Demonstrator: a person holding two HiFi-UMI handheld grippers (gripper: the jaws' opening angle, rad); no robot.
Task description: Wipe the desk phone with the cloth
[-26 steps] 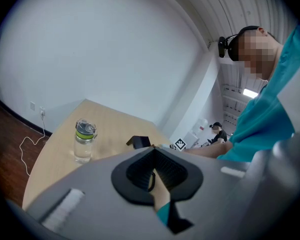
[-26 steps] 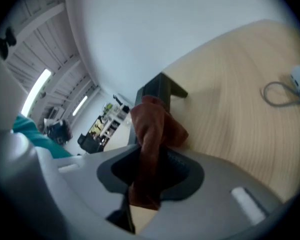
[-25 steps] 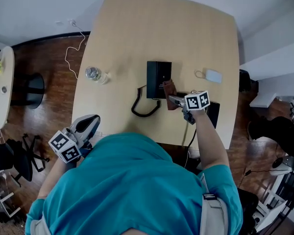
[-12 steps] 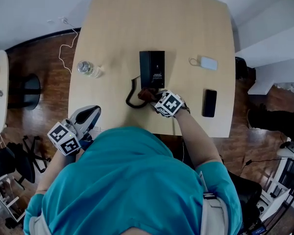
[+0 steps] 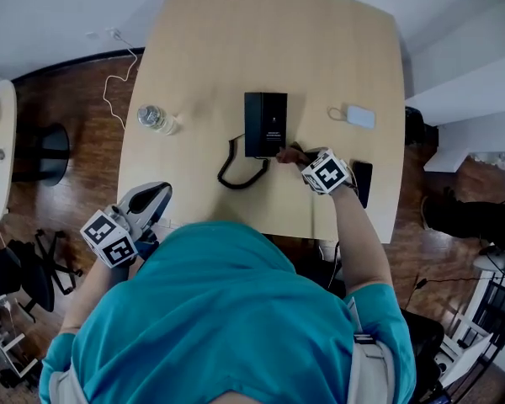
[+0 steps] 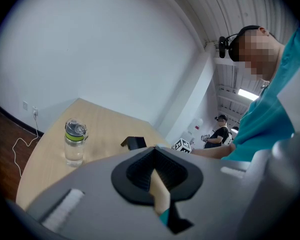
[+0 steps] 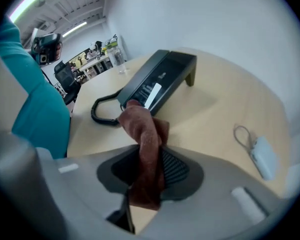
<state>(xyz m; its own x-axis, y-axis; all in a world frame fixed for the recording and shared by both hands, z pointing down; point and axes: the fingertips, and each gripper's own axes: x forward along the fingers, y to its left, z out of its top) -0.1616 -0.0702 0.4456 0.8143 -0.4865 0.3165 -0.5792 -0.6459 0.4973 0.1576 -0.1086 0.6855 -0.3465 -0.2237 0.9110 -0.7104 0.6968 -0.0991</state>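
The black desk phone (image 5: 265, 124) lies mid-table, its coiled cord (image 5: 240, 175) looping off the near left end. My right gripper (image 5: 301, 158) is at the phone's near right corner, shut on a brown cloth (image 5: 288, 153). In the right gripper view the cloth (image 7: 145, 144) hangs bunched out of the jaws and its tip touches the near end of the phone (image 7: 157, 81). My left gripper (image 5: 150, 207) hangs off the table's near left corner, away from the phone, shut with nothing in it (image 6: 157, 184).
A water bottle (image 5: 156, 119) stands left of the phone. A small white device with a loop (image 5: 360, 116) lies to the phone's right, and a black smartphone (image 5: 362, 182) sits near the right front edge. Chairs and a wall cable are on the wood floor at left.
My right gripper with the cloth swept left along the phone's near end to the cord side, then came back to the near right corner. The left gripper stayed put.
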